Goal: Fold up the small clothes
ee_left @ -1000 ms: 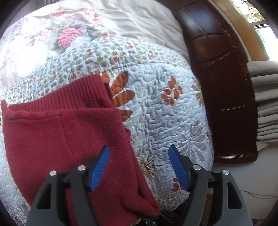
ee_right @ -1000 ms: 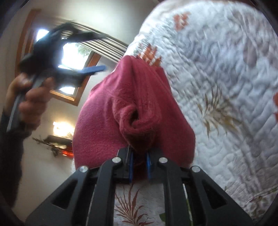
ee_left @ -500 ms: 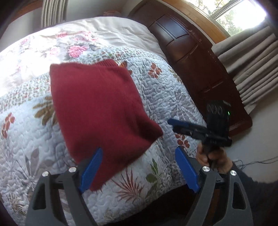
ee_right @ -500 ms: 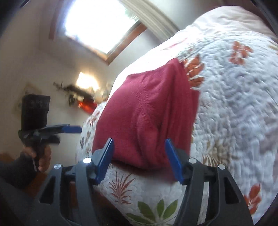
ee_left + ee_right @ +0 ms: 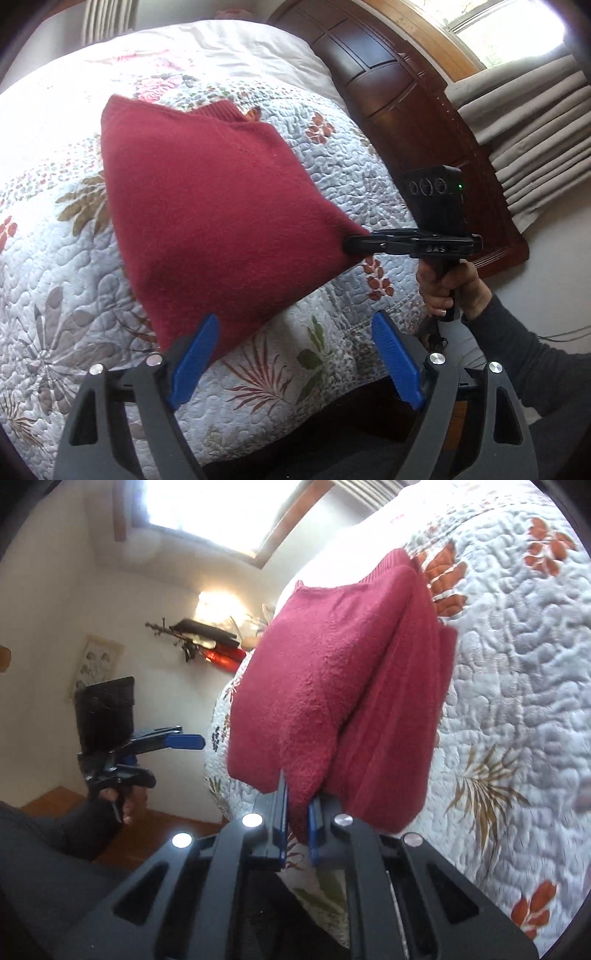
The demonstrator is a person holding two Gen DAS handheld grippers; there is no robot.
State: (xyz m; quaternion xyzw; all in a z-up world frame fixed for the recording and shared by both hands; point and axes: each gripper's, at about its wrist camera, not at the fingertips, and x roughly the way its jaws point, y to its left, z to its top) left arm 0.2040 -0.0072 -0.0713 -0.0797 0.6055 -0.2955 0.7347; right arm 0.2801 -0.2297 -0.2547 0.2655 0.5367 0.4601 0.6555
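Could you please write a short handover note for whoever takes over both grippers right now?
Right gripper: shut on the near corner of the red knit garment, pinching the top layer.
Left gripper: open and empty, hovering over the near edge of the bed, just short of the garment.
Garment: lies on the floral quilt, already folded into several stacked layers; a ribbed edge shows at the far end.
Done: the main folds look made.
Left: probably one more fold or a tidy-up of the pinched corner, then release and smooth flat. Consider taking the other near corner with the left gripper.
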